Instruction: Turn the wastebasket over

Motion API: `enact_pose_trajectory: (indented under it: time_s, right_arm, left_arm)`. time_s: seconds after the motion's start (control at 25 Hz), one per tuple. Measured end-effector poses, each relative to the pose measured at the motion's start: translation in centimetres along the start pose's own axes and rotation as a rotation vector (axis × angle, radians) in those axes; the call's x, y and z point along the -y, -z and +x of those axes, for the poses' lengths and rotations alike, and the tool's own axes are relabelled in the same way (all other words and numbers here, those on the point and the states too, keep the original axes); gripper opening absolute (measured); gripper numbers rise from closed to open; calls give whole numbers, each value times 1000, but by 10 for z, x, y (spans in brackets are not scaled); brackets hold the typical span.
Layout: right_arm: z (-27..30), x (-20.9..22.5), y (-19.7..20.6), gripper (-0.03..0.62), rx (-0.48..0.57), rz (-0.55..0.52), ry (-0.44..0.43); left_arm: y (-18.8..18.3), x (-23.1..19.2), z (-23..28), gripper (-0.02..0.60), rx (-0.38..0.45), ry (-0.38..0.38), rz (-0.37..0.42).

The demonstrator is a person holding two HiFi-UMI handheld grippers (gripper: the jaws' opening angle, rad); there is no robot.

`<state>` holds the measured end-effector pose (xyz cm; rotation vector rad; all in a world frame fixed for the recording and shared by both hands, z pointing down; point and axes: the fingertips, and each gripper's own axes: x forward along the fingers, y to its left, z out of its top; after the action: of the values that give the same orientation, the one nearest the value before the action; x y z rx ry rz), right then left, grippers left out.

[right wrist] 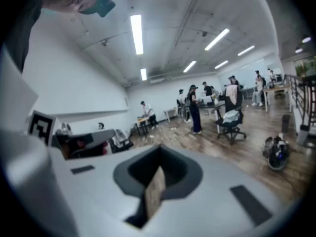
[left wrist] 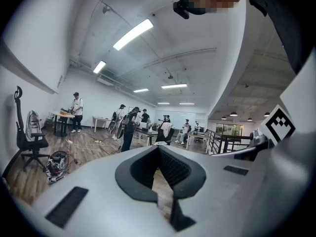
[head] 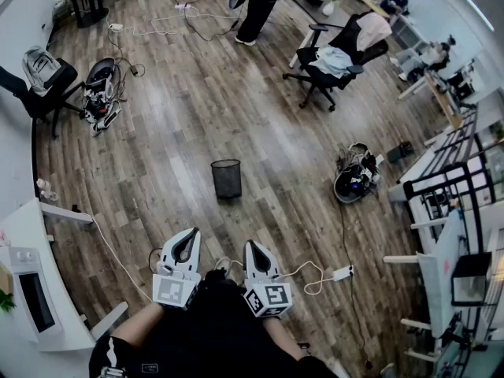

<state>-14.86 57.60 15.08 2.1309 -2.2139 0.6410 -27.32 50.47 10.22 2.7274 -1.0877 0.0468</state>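
The wastebasket (head: 226, 178) stands upright on the floor (head: 197, 116). The left gripper (head: 187, 241) and right gripper (head: 254, 250), both closed and empty, hang apart from it.

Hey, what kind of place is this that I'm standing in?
Probably an open-plan office or lab workspace. There's a swivel office chair, a white desk, a mesh wastebasket on the wood-plank floor, and people working at tables under strip lights.

Open-plan office, wood-plank floor (head: 197, 124), swivel chair (head: 335, 61), white desk (head: 24, 223), trailing cables (head: 189, 14), ceiling strip lights (left wrist: 132, 34)
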Motion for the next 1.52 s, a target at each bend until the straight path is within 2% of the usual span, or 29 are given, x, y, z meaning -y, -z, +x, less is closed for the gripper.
enact_pose_trajectory:
  time_s: [0.44,0.6,0.88,1.12,1.28,1.52]
  right_arm:
    - [-7,6,0,32,4,6,-15]
    - [-9,15,-1,32,13,21,-27]
    - [-12,32,2,32,-2,6,-32]
    - [-15,63,-1,32,-16,36,-36]
    - [-13,87,3,32,-27,39,-57]
    - [-3,117,2,32,-45,54,-53]
  left_arm:
    - [6,3,0,31,-37,-37,-21]
    - [6,10,5,32,-24,-35,3]
    - [13,23,10,32,-22,-33,-9]
    - [23,42,28,32,-34,-46,-34]
    - [27,54,36,32,-42,-57,-16]
    - [42,45,40,31,-78,-108,-57]
